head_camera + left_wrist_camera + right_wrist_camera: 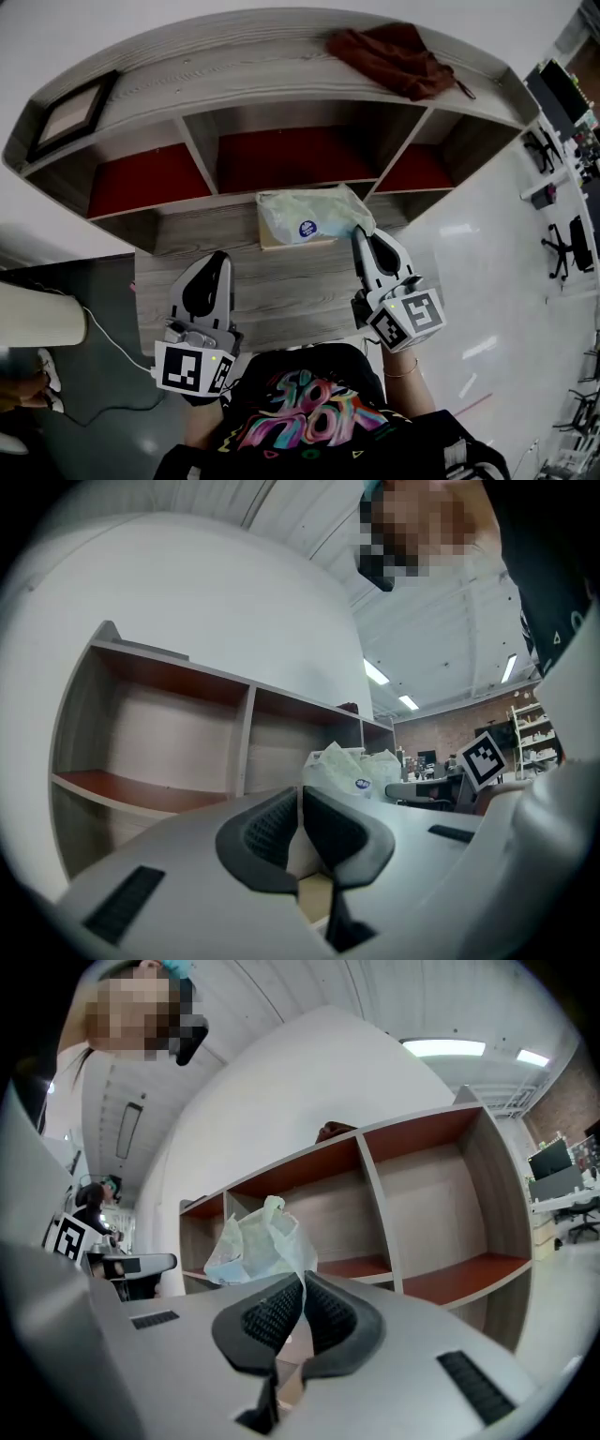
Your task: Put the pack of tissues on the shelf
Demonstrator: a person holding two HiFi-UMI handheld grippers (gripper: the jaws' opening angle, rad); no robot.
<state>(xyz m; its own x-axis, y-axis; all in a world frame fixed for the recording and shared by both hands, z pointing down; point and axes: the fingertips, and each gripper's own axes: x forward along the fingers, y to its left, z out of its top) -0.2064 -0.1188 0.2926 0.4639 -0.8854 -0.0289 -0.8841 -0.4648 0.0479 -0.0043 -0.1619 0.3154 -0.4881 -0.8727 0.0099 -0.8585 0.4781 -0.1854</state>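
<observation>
right gripper (360,236): clamped on the wrapper of the pack of tissues (305,217) | left gripper (218,261): closed, empty | step: grasp made (pack low over the worktop (281,300)) | next: lift it far, into the shelf (234,58)

The head view looks steeply down on the shelf (253,56); both gripper views face it low and close, seemingly sharing the pack of tissues (309,217).

Shirt (300,417): black, swirling pink-and-teal print (lower centre of frame)
Wrist: thin bracelet (405,372)
Left gripper (217,258): grey shell, black-and-white marker cube (192,367)
Right gripper (359,234): likewise grey
</observation>
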